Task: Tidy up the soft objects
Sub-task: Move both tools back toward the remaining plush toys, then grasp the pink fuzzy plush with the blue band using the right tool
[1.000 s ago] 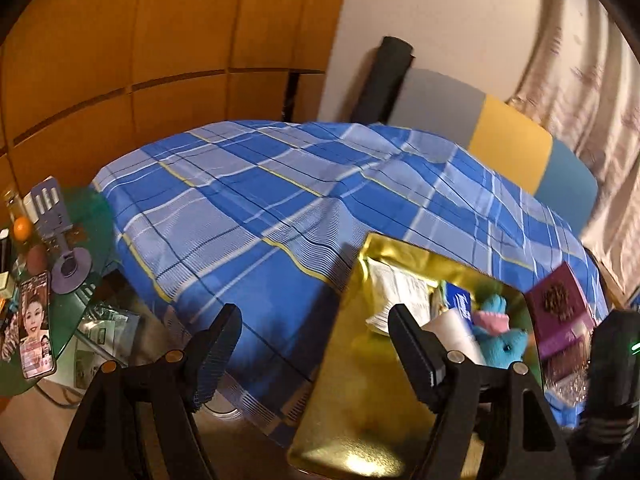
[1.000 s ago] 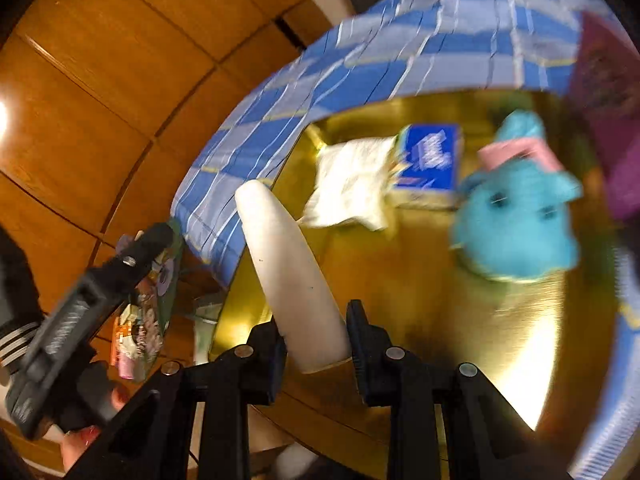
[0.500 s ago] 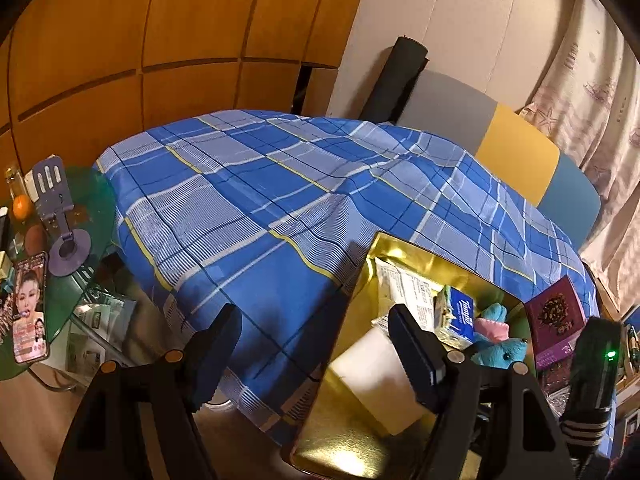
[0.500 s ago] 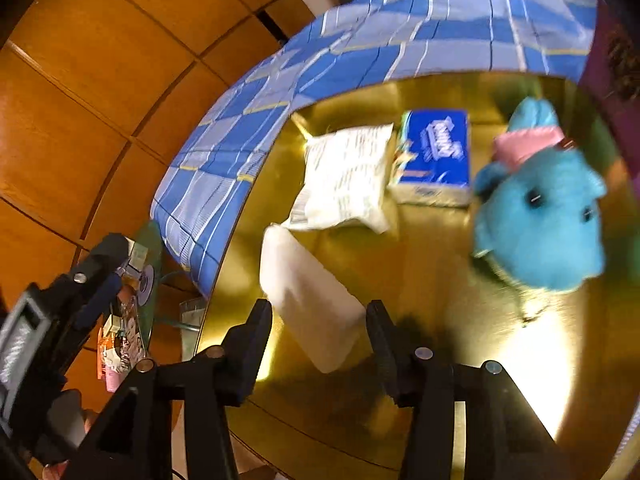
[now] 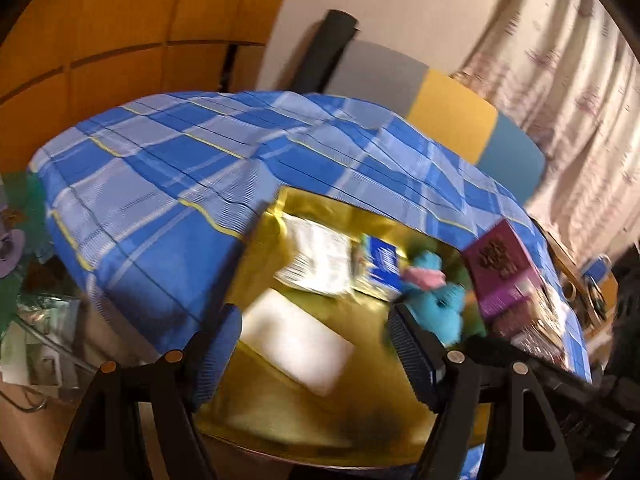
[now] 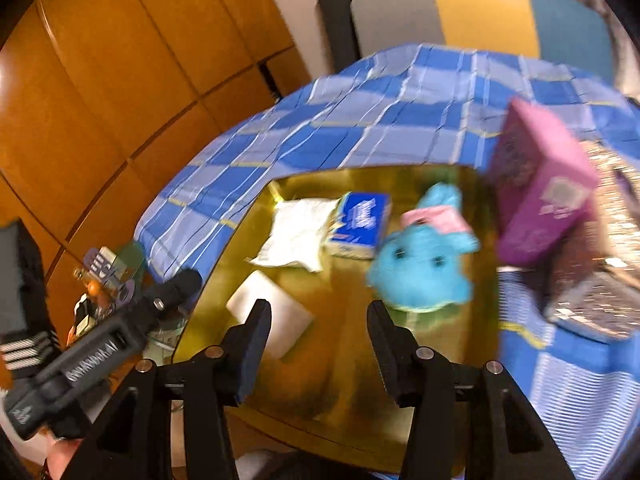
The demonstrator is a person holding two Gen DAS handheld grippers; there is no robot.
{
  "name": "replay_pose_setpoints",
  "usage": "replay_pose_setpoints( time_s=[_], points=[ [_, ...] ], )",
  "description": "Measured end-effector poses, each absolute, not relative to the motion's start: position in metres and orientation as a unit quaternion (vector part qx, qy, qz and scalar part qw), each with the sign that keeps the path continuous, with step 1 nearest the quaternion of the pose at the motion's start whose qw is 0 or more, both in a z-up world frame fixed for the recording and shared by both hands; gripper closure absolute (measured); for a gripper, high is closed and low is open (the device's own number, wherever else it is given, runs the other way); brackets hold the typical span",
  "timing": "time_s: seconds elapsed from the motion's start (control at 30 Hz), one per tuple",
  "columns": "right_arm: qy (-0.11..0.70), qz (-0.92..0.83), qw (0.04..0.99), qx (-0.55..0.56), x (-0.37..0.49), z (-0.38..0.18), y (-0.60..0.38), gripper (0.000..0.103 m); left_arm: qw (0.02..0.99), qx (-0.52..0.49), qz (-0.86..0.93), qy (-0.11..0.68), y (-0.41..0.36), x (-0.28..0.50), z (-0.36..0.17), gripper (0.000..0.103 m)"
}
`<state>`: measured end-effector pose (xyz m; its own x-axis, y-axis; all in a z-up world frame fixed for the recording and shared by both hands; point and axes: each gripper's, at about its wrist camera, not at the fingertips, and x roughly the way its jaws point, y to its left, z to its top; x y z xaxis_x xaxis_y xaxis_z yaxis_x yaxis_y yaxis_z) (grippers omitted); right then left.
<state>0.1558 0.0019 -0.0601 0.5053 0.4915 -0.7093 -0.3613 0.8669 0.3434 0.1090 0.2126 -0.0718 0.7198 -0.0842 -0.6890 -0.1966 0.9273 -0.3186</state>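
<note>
A white soft block [image 5: 296, 344] [image 6: 290, 322] lies flat on the near left of a gold tray [image 5: 280, 420] [image 6: 340, 380]. Further back on the tray are a white packet [image 6: 300, 232], a blue tissue pack [image 6: 362, 220] and a blue plush toy [image 6: 420, 268] with a pink hat. My right gripper [image 6: 319, 312] hangs open above the tray, nothing between its jaws, the block just past its left finger. My left gripper [image 5: 313, 318] is open wide over the tray's near edge, with the block below its gap, untouched. Both views are blurred.
The tray rests on a bed with a blue plaid sheet [image 6: 360, 120]. A purple box [image 6: 540, 192] and a sequined bag [image 6: 592, 300] stand at the tray's right. A green glass side table [image 6: 108, 272] with small items is left of the bed. Wood panels line the wall.
My right gripper opened and let go of the white block, which now lies flat on the tray, then drew up and back. My left gripper swung right, over the tray.
</note>
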Motion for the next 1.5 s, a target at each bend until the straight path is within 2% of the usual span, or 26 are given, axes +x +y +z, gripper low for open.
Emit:
replay_pose_setpoints(
  time_s=[0.43, 0.8, 1.07, 1.23, 1.37, 1.5],
  points=[
    [0.4, 0.107, 0.906, 0.084, 0.133, -0.038, -0.152, 0.045, 0.915, -0.122, -0.105, 0.369, 0.133, 0.095, -0.067, 0.026],
    [0.447, -0.033, 0.889, 0.097, 0.129, -0.086, -0.293, 0.044, 0.9, -0.091, -0.167, 0.392, 0.066, 0.089, -0.074, 0.026],
    [0.441, -0.194, 0.873, 0.078, 0.175, -0.109, -0.398, 0.044, 0.891, -0.048, -0.212, 0.4, 0.011, 0.084, -0.067, 0.026],
    [0.474, -0.191, 0.858, 0.058, 0.205, -0.129, -0.406, 0.044, 0.884, -0.034, -0.221, 0.411, -0.008, 0.083, -0.067, 0.026],
    [0.457, -0.101, 0.883, 0.049, 0.205, -0.12, -0.381, 0.044, 0.88, -0.027, -0.224, 0.417, -0.018, 0.085, -0.069, 0.026],
    [0.431, -0.128, 0.89, 0.079, 0.208, -0.106, -0.41, 0.035, 0.877, -0.025, -0.226, 0.424, -0.025, 0.088, -0.073, 0.026]
  ],
)
